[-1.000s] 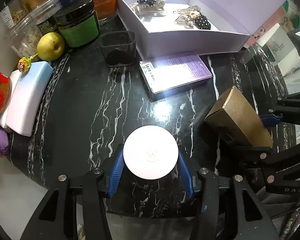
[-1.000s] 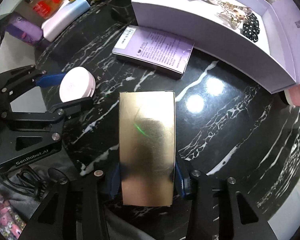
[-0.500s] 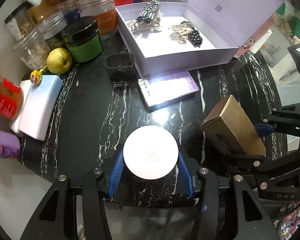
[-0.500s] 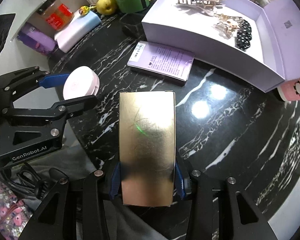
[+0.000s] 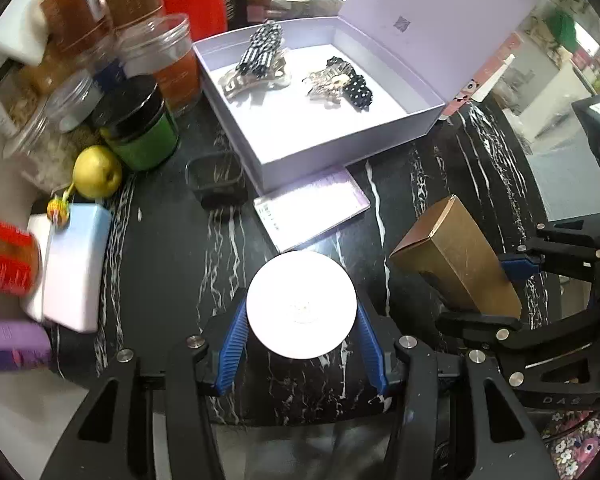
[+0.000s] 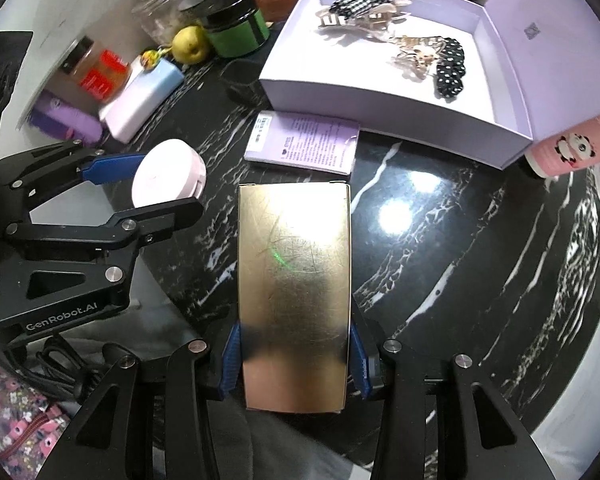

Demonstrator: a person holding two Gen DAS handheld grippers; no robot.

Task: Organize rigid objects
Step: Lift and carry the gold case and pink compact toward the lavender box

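While clamped on the round white case (image 5: 301, 305), left gripper (image 5: 301, 340) hangs above the marble table (image 5: 172, 248); right gripper (image 6: 293, 354) grips the gold box (image 6: 293, 276), long axis pointing ahead. Open lavender box (image 5: 340, 148) up ahead of both — right slightly nearer. Undersides of both loads hidden; purple booklet (image 5: 312, 208) between.

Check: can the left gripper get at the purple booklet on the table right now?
Probably not yet. The left gripper is shut on the round white case, so its jaws are occupied. The purple booklet itself lies uncovered on the marble table, beside the open box.
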